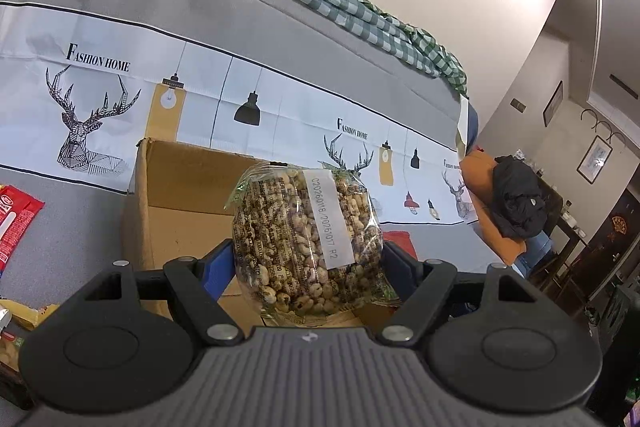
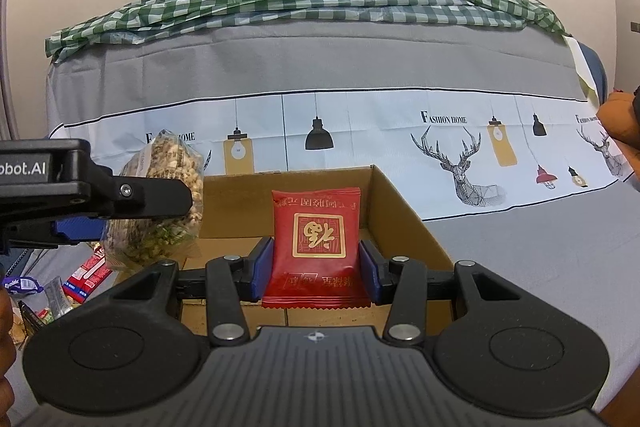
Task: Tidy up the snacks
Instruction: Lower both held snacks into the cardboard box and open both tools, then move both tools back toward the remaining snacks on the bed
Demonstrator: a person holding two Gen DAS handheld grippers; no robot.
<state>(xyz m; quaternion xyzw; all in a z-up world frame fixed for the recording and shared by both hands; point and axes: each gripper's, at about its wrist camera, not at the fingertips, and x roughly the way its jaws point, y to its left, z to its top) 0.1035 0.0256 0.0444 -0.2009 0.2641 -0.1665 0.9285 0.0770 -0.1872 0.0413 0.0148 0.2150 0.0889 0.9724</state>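
Red foil packet clamped in our right gripper, clear bag of puffed snacks pinched in our left gripper, both over the cardboard box; we should lower each before releasing, judging the box's near edge.

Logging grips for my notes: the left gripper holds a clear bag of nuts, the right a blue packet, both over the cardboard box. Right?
One slip: the right gripper holds a red packet, not blue, as the right wrist view shows. The left gripper does hold the clear bag of nuts, both over the cardboard box.
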